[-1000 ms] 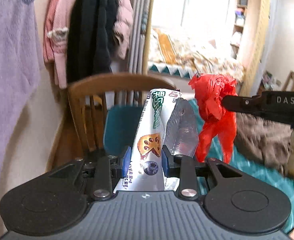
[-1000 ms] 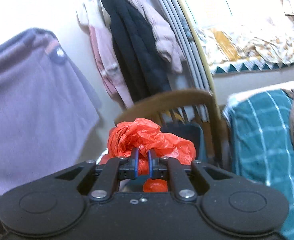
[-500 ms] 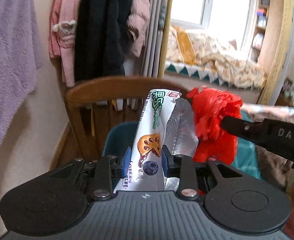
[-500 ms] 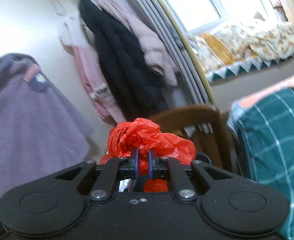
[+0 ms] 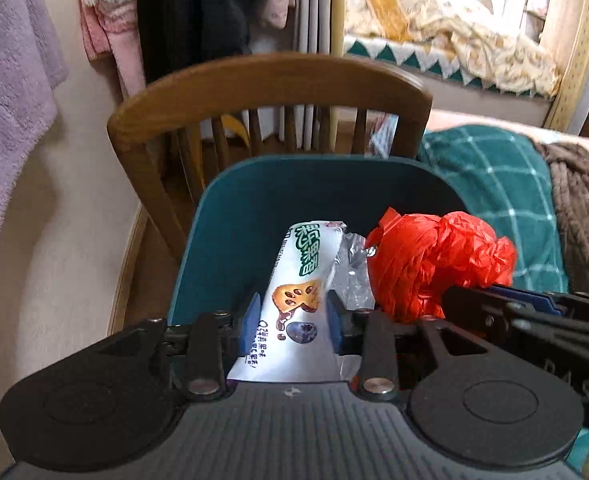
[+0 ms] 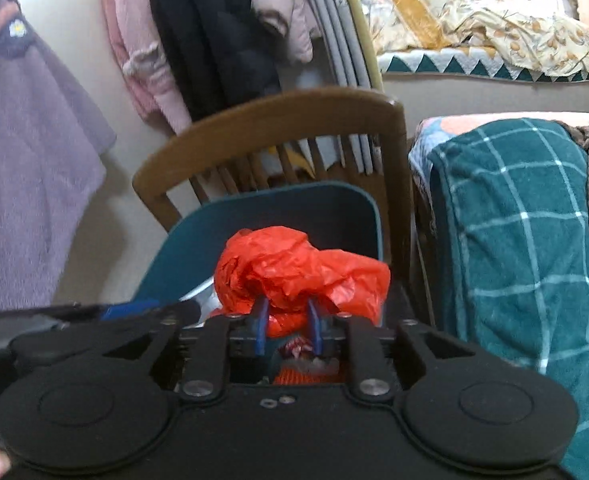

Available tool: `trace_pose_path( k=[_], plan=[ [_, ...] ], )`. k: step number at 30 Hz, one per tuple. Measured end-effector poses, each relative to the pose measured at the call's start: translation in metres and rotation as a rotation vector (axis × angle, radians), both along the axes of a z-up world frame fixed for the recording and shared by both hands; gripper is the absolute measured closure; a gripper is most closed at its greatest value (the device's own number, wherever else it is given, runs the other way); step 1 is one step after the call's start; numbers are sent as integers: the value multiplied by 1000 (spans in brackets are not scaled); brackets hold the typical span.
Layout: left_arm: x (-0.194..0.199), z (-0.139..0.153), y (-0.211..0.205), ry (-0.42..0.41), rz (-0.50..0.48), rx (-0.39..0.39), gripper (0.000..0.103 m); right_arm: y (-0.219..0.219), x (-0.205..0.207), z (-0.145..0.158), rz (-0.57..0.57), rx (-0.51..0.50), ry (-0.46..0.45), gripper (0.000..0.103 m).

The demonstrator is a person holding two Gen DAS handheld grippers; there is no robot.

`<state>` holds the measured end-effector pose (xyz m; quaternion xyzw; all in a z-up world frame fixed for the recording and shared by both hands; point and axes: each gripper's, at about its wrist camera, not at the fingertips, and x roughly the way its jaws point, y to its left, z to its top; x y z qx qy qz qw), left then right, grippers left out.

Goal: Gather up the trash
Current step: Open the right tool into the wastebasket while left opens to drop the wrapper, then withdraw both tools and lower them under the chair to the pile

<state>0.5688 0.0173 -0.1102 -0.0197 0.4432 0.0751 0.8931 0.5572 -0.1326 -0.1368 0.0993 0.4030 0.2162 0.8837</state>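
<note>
A white snack wrapper (image 5: 306, 256) with green print stands upright between the pads of my left gripper (image 5: 292, 316). Its jaws are opening, though the wrapper still touches both pads. A crumpled red plastic bag (image 6: 294, 268) fills the gap of my right gripper (image 6: 287, 320), whose jaws are also opening. Both hang just above the open teal bin (image 5: 314, 160), side by side. The red bag (image 5: 434, 264) nearly touches the wrapper in the left wrist view. Some trash (image 6: 302, 354) lies low in the bin (image 6: 294, 192).
A wooden chair (image 5: 270, 76) stands right behind the bin. Coats and a purple robe (image 5: 10, 92) hang on the wall at left. A bed with a teal checked blanket (image 6: 514, 220) borders the bin on the right.
Both grippers have come forward and down with their loads and now hang over the bin's mouth. Both pairs of pads stand a little wider apart, the right one more plainly.
</note>
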Motion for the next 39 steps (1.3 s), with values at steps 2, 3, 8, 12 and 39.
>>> trace_pose_path(
  k=[2,3,8,12,39],
  plan=[
    [4,-5,1,27,7,5,64,4,2,-2,9,-27,18,75],
    [6,-7,1,37,10,9,64,4,3,-2,12,-40,19,71],
    [3,-10,6,38,28,-17,45,2,0,-3,14,-63,11,52],
    [-6,-5,13,9,27,-49,36,-7,-4,-3,14,-35,14,42],
    [-172,20,27,-189,-53,0,36,-30,-135,20,186,29,-186,25]
  ],
)
